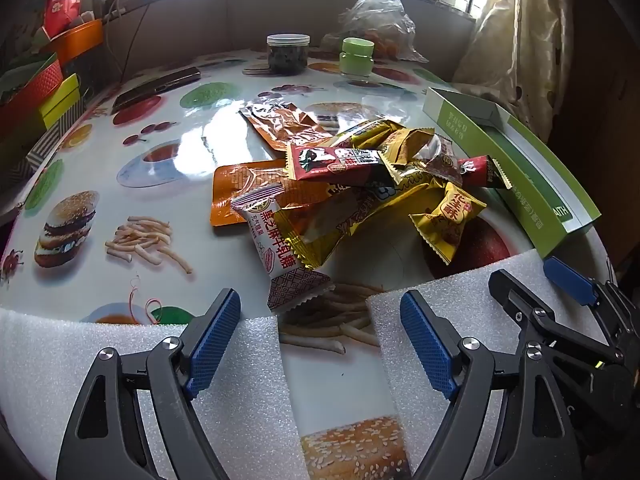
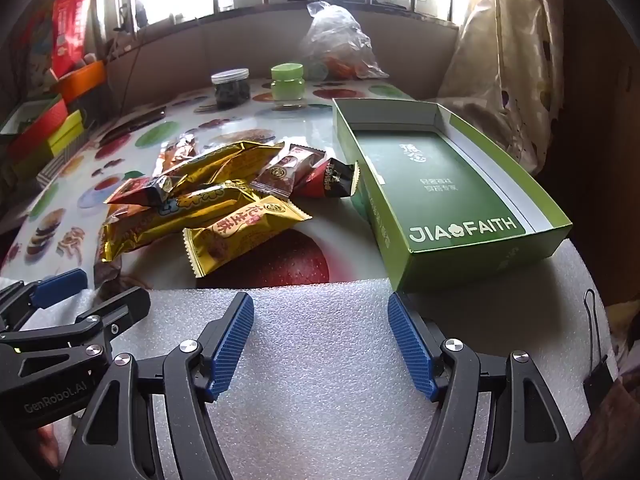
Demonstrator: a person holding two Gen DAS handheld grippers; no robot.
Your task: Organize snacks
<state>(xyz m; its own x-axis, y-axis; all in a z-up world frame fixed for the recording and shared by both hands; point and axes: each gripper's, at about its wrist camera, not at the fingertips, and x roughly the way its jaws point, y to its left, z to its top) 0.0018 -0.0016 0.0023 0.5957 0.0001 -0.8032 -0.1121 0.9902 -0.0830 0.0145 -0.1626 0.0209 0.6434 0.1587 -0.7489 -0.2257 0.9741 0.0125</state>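
Left gripper (image 1: 320, 312): jaws wide apart, nothing between the blue ribbed pads (image 1: 214, 344); sits low at the bottom of the left wrist view, over white foam sheets (image 1: 48, 360) at the near table edge. Right gripper (image 2: 320, 320): also fully spread and holding nothing, at the bottom centre of the right wrist view, over the foam sheet (image 2: 320, 380). Snack pile (image 1: 360, 184) lies mid-frame just beyond the left gripper, on the food-print tablecloth (image 1: 120, 168). Nearest item: white nougat packet (image 1: 272, 240), tilted, its lower end close to the foam. Overlapping it are gold wrappers; a gold peanut-crisp packet (image 2: 244, 236) lies at the pile's near right edge, a red bar (image 1: 336, 162) on top, orange flat pouches (image 1: 280, 124) underneath. Open green box (image 2: 440, 184) sits right of the pile, touching its rightmost red wrapper; interior holds no snacks. Upper centre of frame: dark-filled clear jar (image 2: 231, 88), green-lidded jar (image 2: 287, 82), crumpled plastic bag (image 2: 340, 44) behind them.
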